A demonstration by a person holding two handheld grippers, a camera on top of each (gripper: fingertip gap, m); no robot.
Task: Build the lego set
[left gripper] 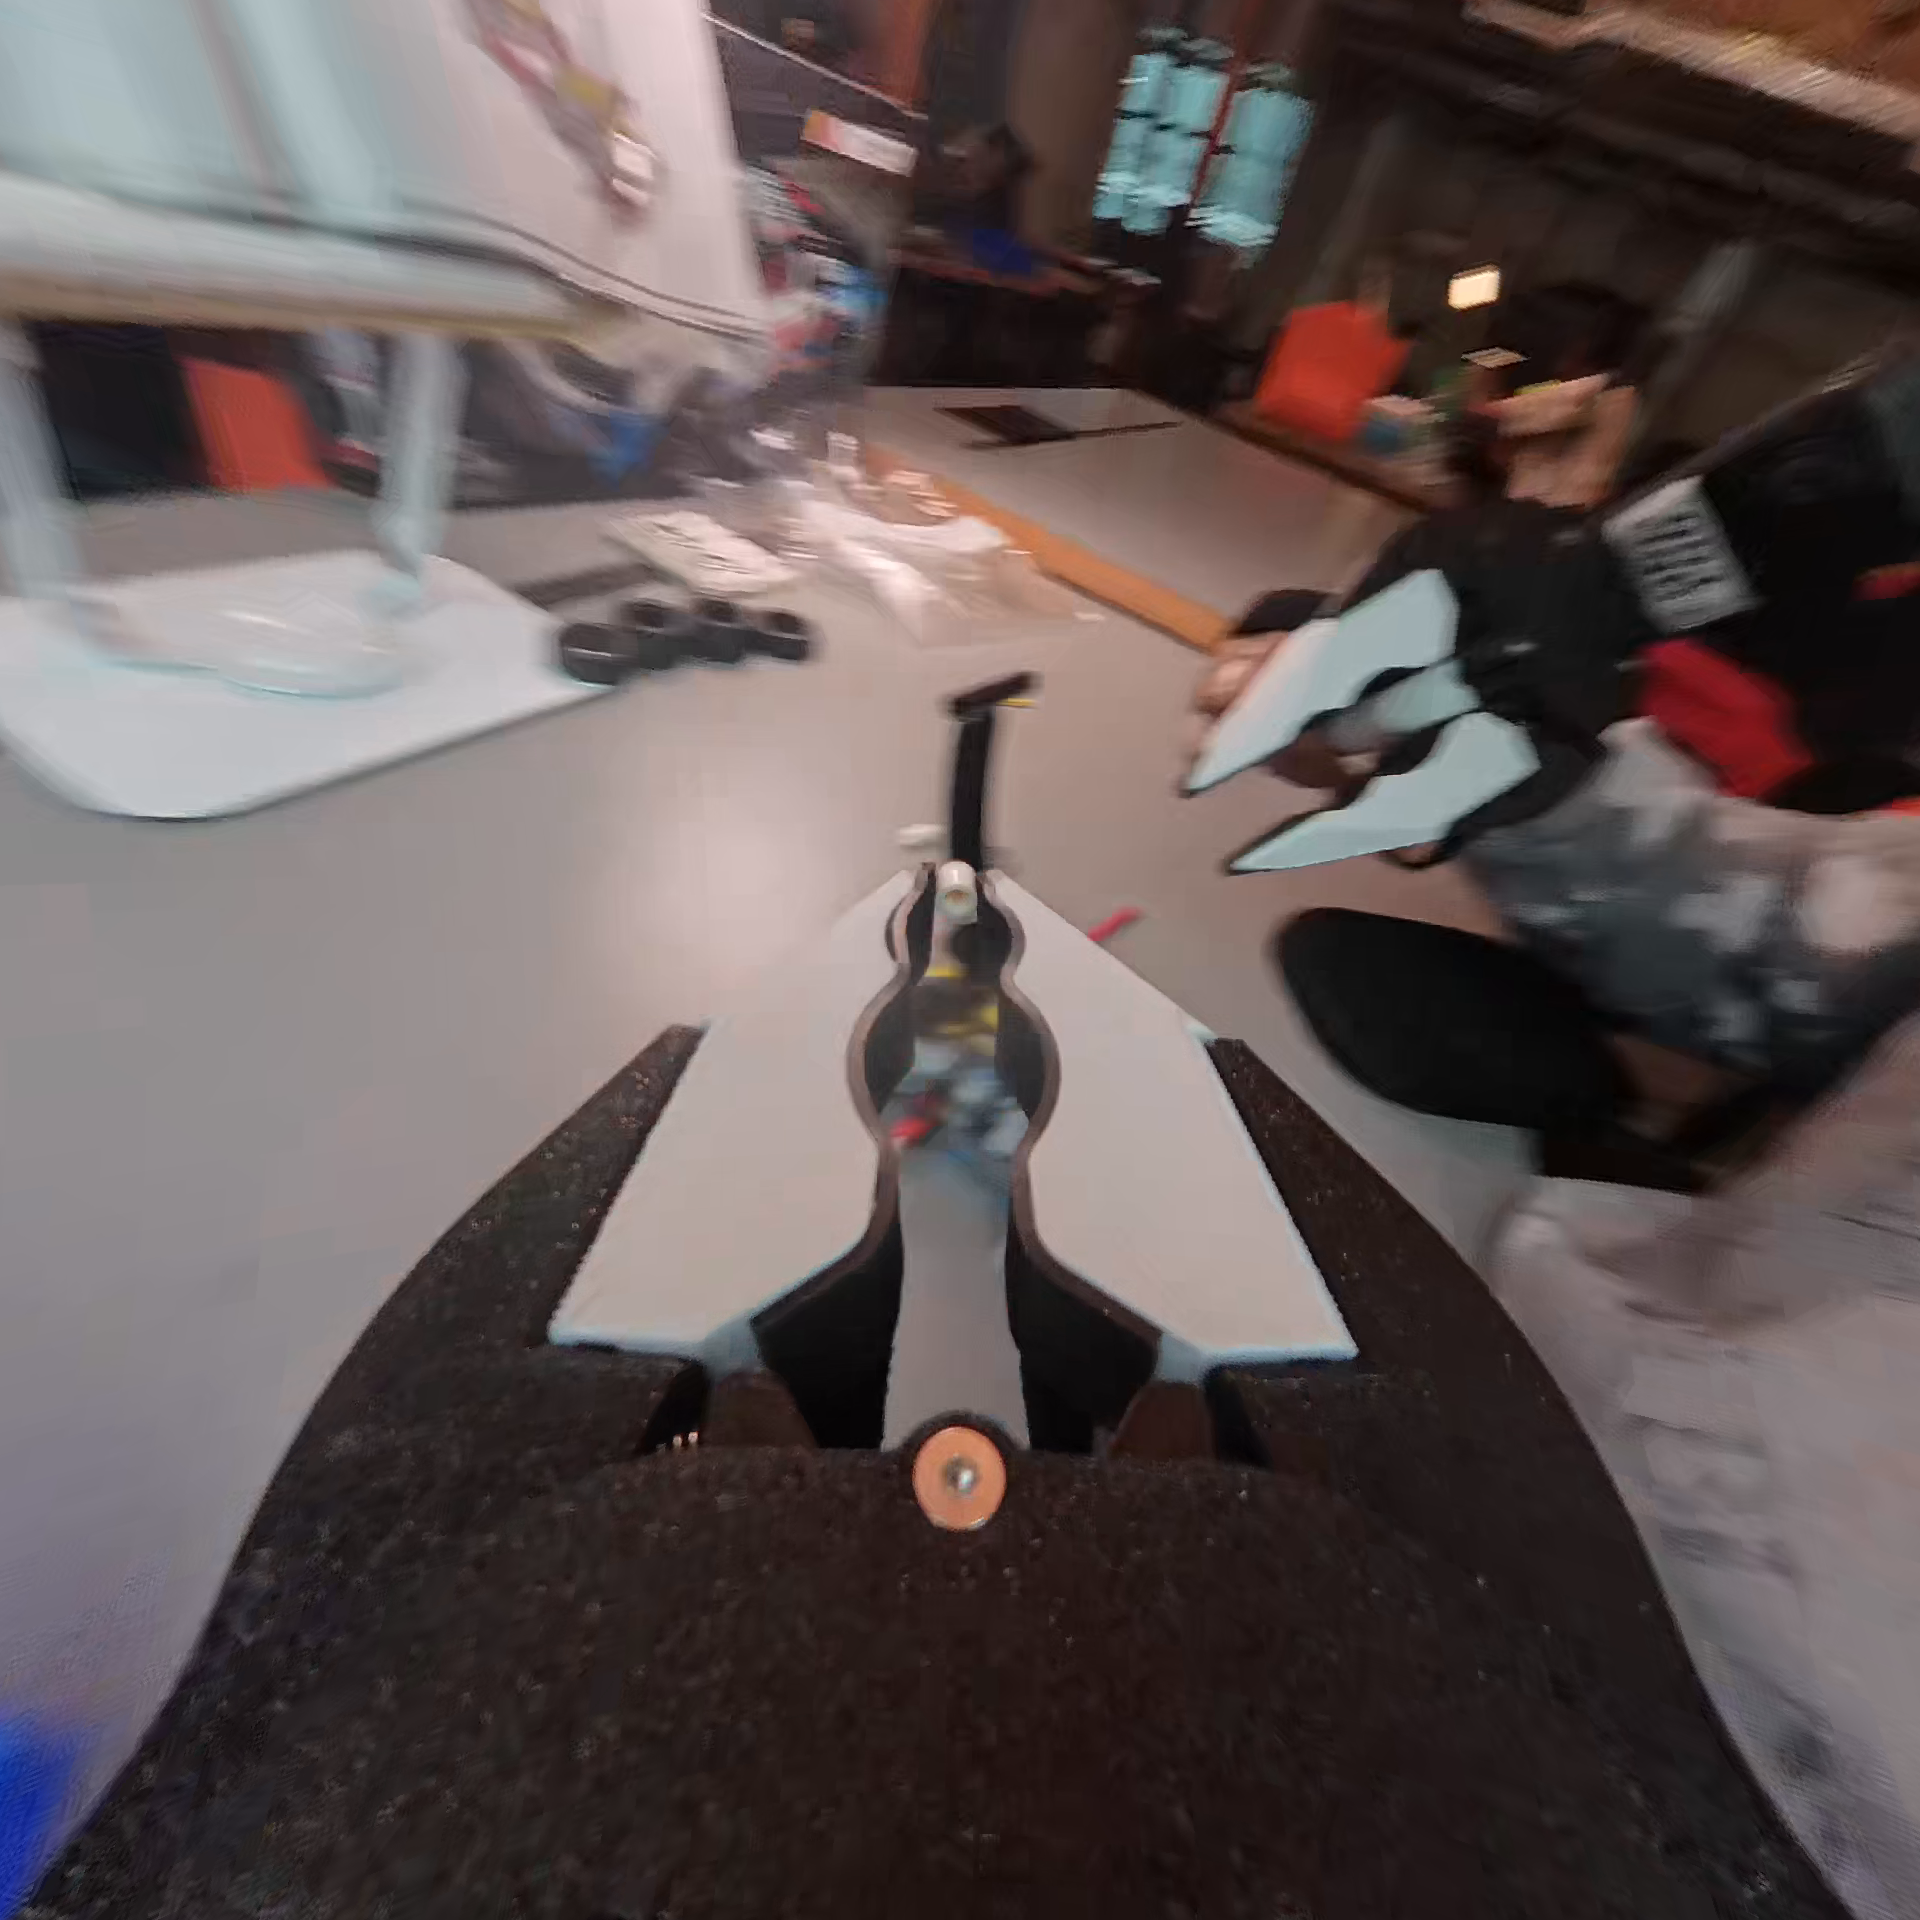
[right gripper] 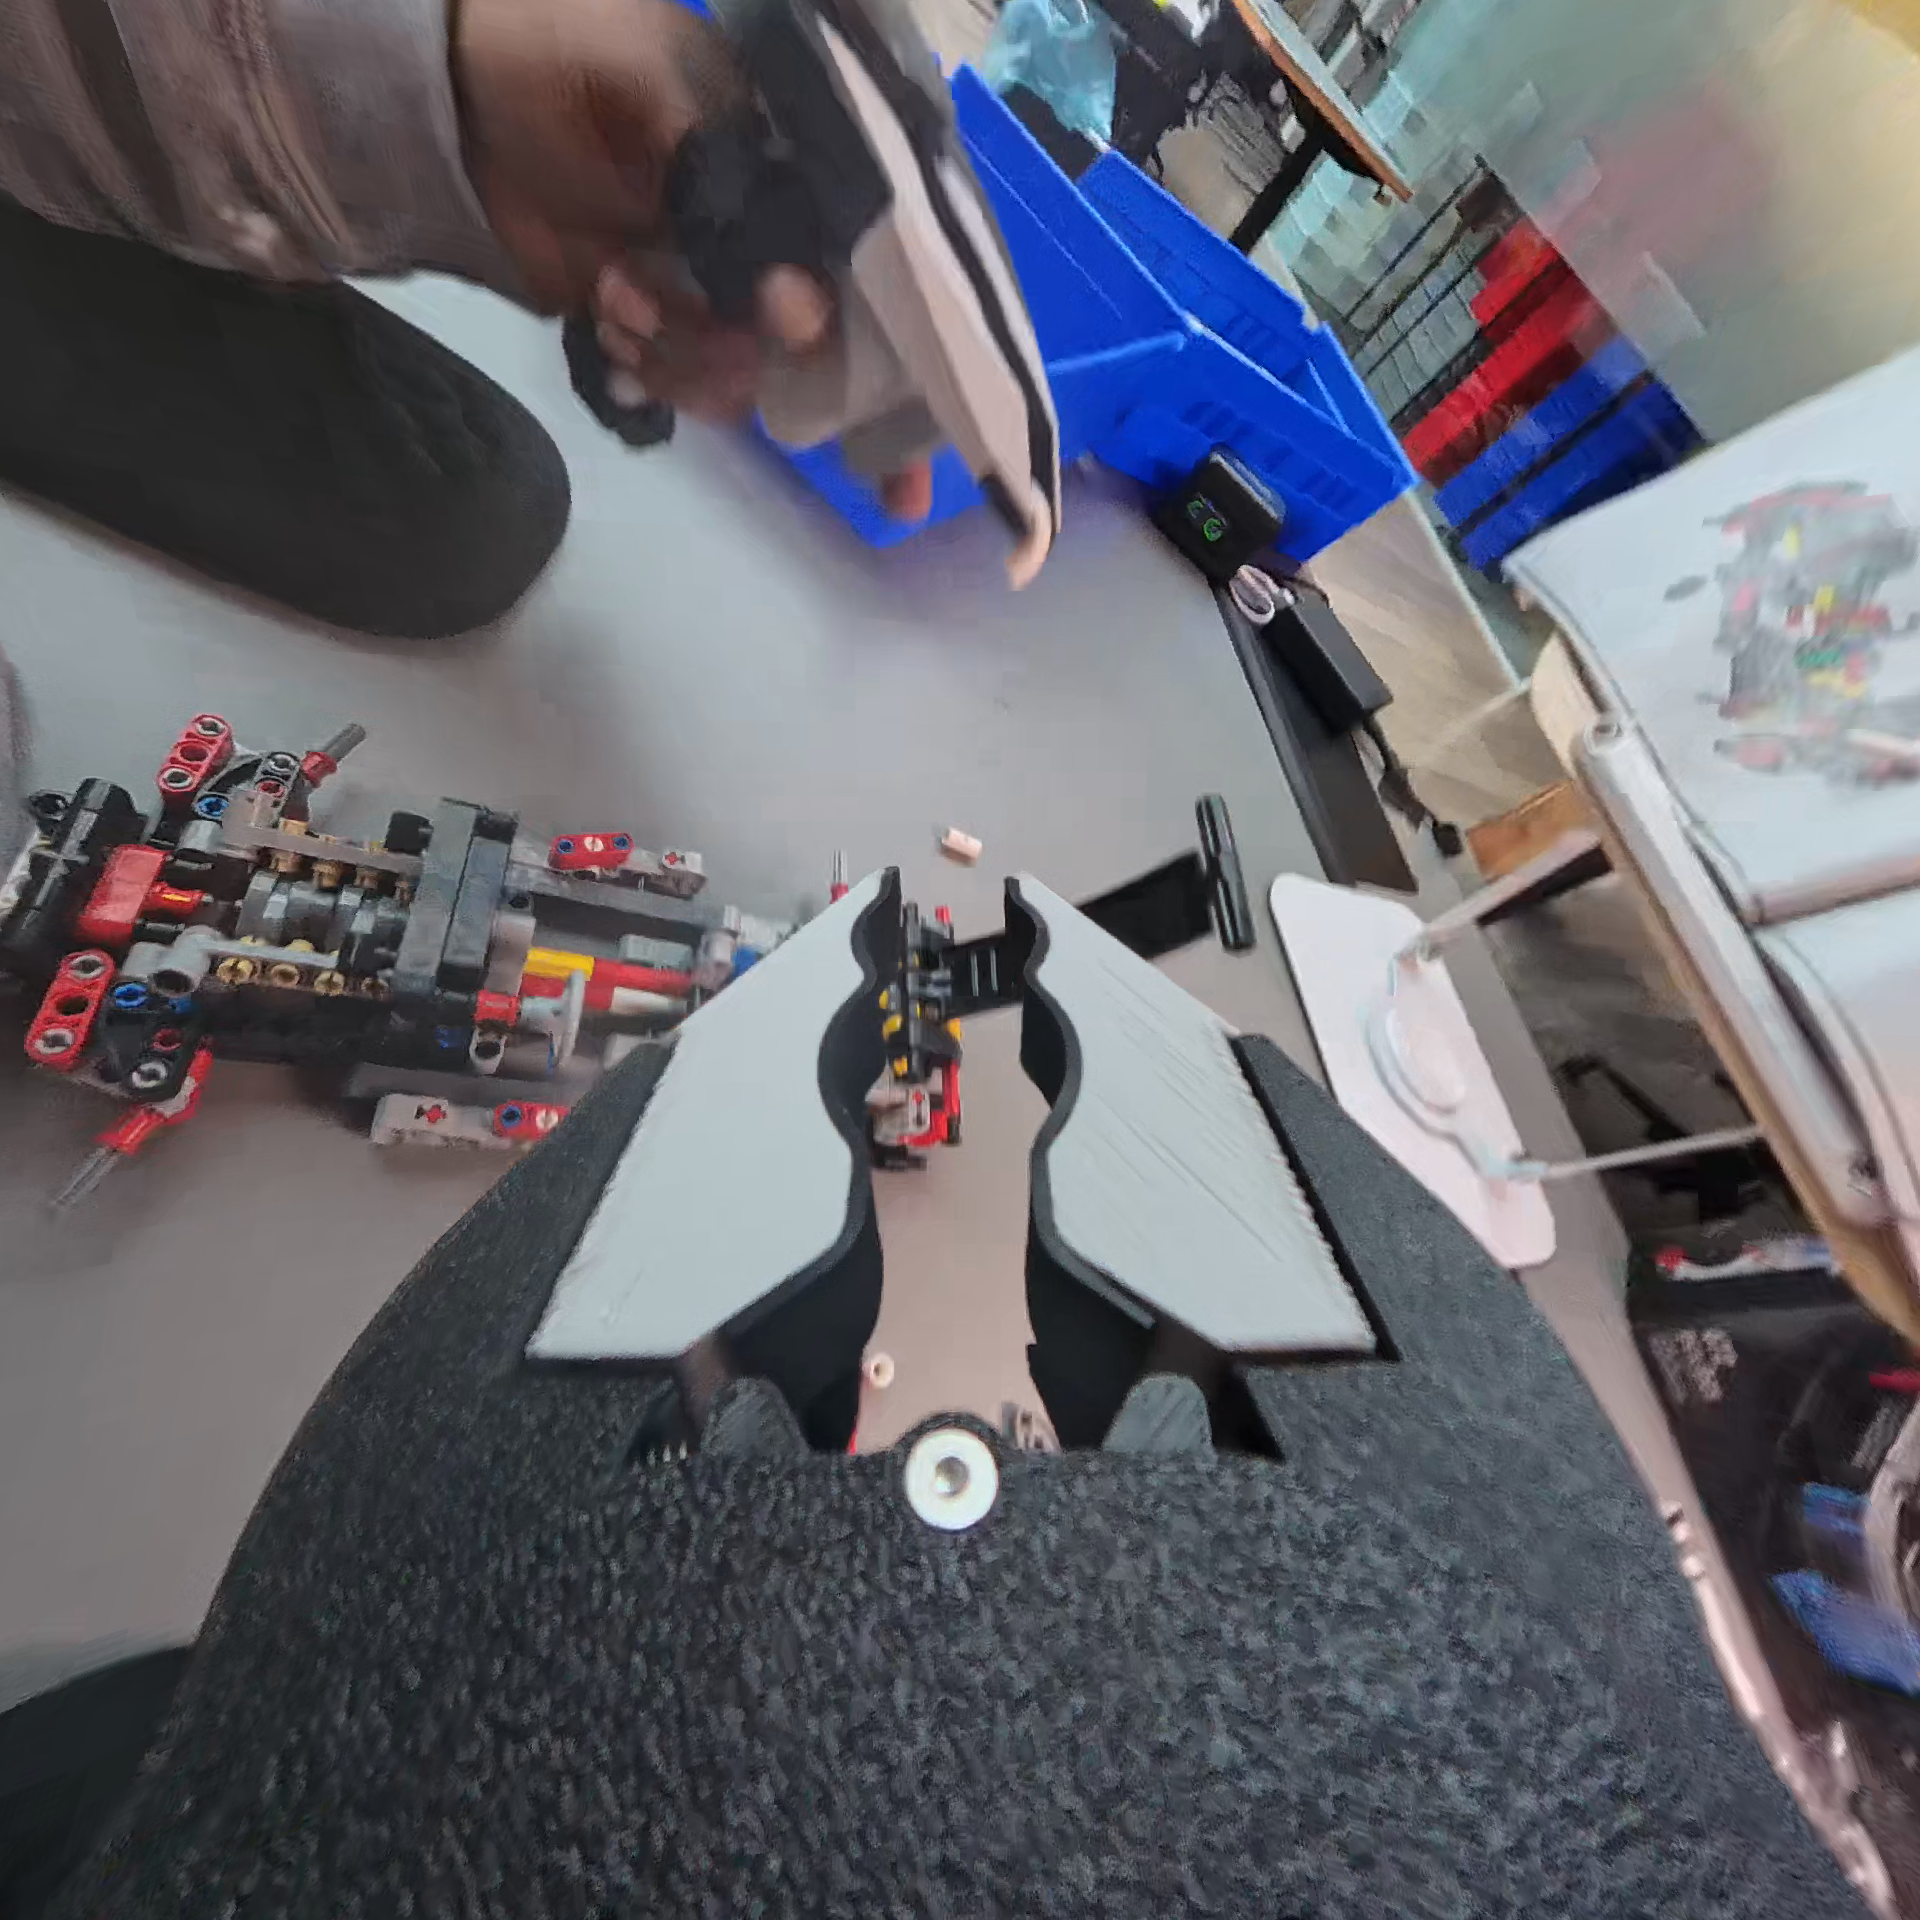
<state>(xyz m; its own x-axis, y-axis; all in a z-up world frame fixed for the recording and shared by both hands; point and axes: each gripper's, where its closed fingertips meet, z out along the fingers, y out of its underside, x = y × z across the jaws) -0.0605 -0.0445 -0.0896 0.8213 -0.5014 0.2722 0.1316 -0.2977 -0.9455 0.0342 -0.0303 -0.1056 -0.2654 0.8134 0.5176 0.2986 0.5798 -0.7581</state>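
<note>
Now the left tongs point(left gripper: 954, 896) pinch a small white peg point(left gripper: 957, 891); the right tongs point(right gripper: 951, 902) spread above the chassis point(right gripper: 312, 935) on the table point(right gripper: 727, 675). Rigid but knobbly; likely best gripped by its solid midsection.

Your left tongs point(left gripper: 951, 894): black grainy body, pale grey wavy-edged fingers point(left gripper: 1132, 1122), copper-toned washer. Your right tongs point(right gripper: 951, 904): same build, silver washer. Sleeve point(right gripper: 208, 125): grey-brown.
</note>
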